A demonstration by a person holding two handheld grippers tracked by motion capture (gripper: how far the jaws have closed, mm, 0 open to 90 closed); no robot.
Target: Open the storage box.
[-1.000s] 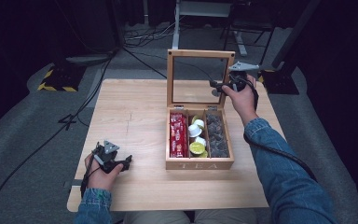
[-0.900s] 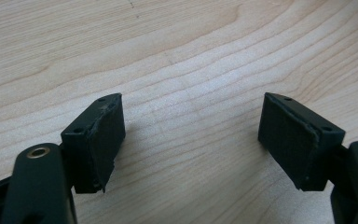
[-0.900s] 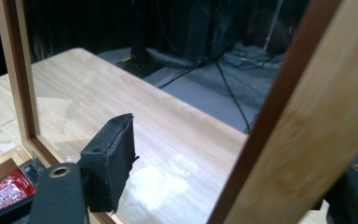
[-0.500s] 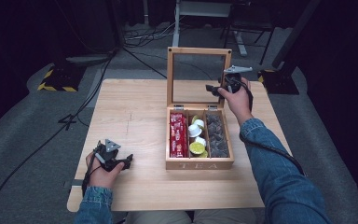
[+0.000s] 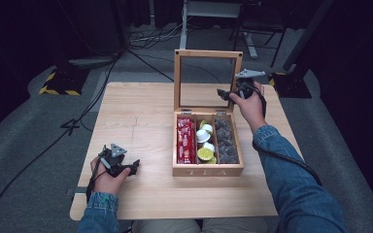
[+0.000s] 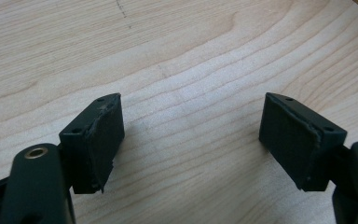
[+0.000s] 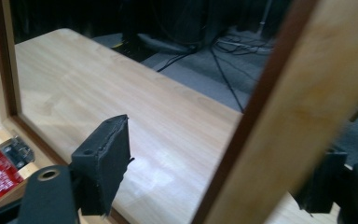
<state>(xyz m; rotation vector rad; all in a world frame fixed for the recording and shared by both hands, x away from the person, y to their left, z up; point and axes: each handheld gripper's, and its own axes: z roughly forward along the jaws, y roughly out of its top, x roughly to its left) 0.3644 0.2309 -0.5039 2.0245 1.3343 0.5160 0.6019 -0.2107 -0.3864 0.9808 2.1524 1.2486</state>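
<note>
Tea box point(image 5: 208, 169) w/ glass lid point(image 5: 207, 80) upright, desk point(image 5: 136, 116) centre-right; right gripper point(image 5: 227, 95) at lid's 3 o'clock frame rail, jaws apart astride it; left gripper point(image 5: 126, 166) idle at 7 o'clock, jaws apart; step: lid handling; next, prob. clamp rail, swing lid.

The table point(image 5: 141, 121) is looked down on from above its near edge in the high view, facing forward, with the open tea box point(image 5: 208, 170) seen whole. In the left gripper view, bare tabletop point(image 6: 182, 70) is faced closely from just above. In the right gripper view, the box's raised lid frame point(image 7: 279, 116) is seen at close range, a part shared with the high view point(image 5: 208, 53).
</note>
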